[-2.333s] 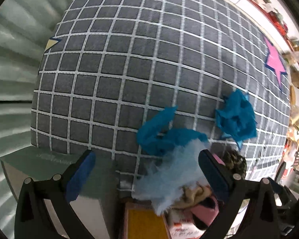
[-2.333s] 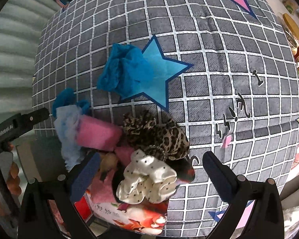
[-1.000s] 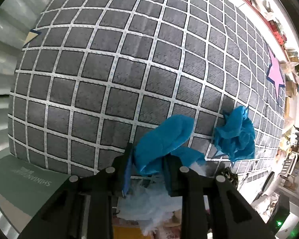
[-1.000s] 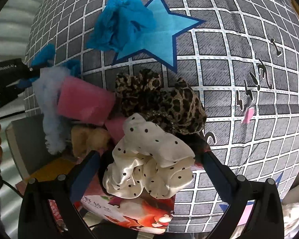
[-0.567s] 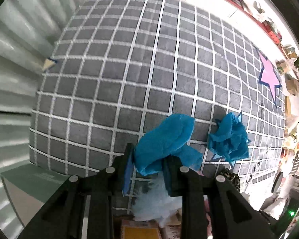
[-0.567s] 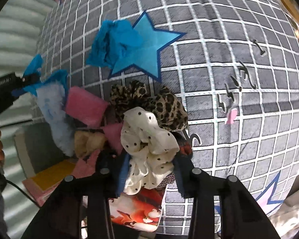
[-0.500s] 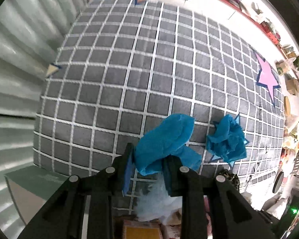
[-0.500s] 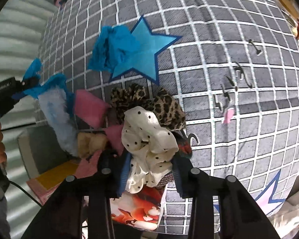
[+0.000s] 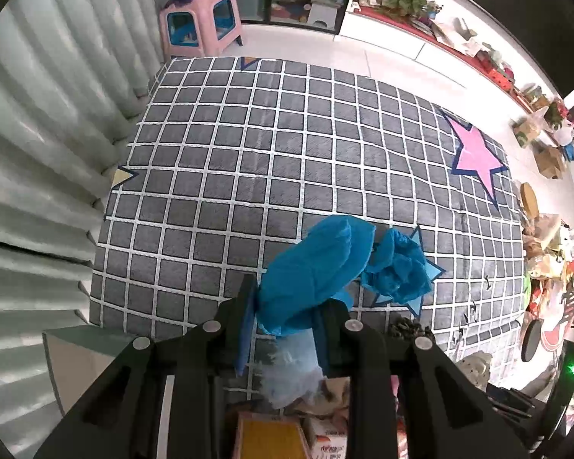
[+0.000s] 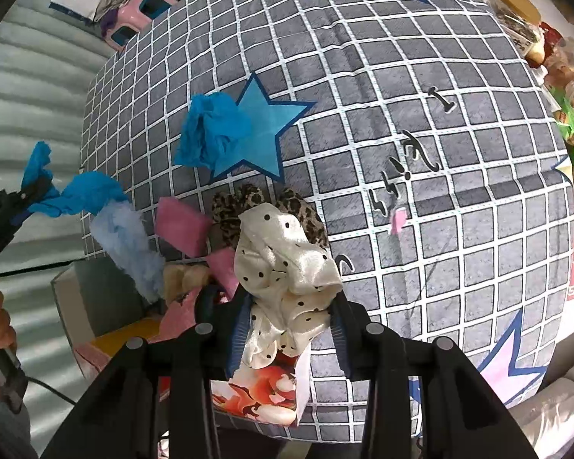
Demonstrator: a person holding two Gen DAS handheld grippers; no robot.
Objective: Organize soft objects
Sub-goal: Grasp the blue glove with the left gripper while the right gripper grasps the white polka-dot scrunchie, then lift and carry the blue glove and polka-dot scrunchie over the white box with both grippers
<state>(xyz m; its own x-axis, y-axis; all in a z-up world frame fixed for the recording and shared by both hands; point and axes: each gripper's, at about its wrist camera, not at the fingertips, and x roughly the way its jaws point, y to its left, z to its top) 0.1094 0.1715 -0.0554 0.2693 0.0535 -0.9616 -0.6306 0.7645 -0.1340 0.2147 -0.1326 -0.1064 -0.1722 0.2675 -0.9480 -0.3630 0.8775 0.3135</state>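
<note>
While pinched between both jaws, white dotted scrunchie.

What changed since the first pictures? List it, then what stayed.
The left gripper closed on the blue cloth and lifted it, a pale blue fluffy piece hanging beneath. The right gripper closed on the white dotted scrunchie and raised it off the pile. Unchanged: the crumpled blue cloth on the blue star, the leopard scrunchie, the pink pieces.
</note>
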